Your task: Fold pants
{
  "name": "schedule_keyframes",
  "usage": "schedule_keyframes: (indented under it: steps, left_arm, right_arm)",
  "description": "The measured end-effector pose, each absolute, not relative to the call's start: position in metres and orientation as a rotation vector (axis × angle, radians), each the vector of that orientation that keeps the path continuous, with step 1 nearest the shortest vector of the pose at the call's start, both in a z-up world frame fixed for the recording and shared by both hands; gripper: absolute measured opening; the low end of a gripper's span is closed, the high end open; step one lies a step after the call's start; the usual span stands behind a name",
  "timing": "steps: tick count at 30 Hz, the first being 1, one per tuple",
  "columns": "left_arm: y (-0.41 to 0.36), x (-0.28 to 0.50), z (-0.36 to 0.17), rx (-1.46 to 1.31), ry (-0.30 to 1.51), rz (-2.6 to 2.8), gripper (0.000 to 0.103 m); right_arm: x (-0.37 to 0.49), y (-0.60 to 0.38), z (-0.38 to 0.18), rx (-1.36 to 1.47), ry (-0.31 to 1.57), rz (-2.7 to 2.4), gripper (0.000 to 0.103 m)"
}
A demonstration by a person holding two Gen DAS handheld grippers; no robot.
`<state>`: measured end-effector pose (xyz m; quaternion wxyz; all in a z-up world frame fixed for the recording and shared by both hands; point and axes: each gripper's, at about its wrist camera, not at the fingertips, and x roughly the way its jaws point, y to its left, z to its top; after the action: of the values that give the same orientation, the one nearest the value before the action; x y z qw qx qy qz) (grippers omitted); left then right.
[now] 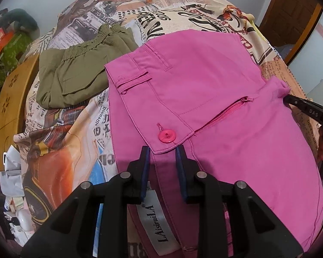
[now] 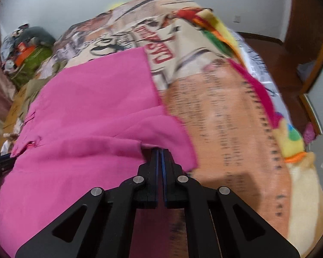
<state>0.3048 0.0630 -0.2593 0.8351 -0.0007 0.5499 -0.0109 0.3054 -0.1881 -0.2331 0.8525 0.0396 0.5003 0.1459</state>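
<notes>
A: Pink pants lie on the bed, waistband end toward both wrist cameras, spread mostly flat over the newspaper-print bedspread. Fly unzipped, one pink button showing on the waistband tab, white brand label turned out near the bottom of the left view.

B: Grippers?

A: Left gripper set narrow, one finger on each side of the waistband tab. The pads look close against the cloth, but I can't confirm they press it. Right gripper has its jaws drawn fully together, tips at a folded pink edge. Cloth seems pinched there, though blur keeps me from being sure. In the left view its black tip meets the far corner of the waistband.

B: Progress?

A: Early, by my reading. No clean fold visible; the pants look arranged with both waistband corners being taken up. Folding lengthwise and then across appears still to do. The legs are out of both views, so I can't judge them.

B: Count.

A: One pink pair under work. One olive garment with an elastic waist, already folded, just beside it on the bedspread. Two grippers. One button, one label. Clutter pile off the bed edge, not countable.
</notes>
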Motion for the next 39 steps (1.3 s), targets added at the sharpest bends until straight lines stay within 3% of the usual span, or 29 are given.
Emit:
schedule_keyframes:
  steps: [14,17,19,21,24,39]
  left_arm:
    - [0.078,0.299,-0.215,0.011,1.068,-0.009,0.033]
    - [0.09,0.308,-0.206,-0.016,1.053,0.008,0.043]
    - [0.096,0.317,-0.204,-0.035,1.06,0.009,0.046]
    - [0.1,0.326,-0.207,-0.064,1.08,-0.002,0.052]
    - [0.105,0.339,-0.218,-0.119,1.131,-0.019,0.056]
    - [0.091,0.36,-0.265,-0.17,1.261,-0.075,0.059]
  right_arm:
    - [0.286,-0.223,-0.185,0.099,0.957,0.29,0.004]
    - [0.292,-0.219,-0.185,0.102,0.958,0.297,0.009]
    - [0.294,-0.216,-0.185,0.095,0.957,0.299,0.017]
    - [0.298,-0.212,-0.186,0.093,0.954,0.306,0.033]
    - [0.302,-0.209,-0.187,0.086,0.938,0.294,0.043]
    - [0.33,-0.199,-0.233,0.155,1.062,0.35,0.046]
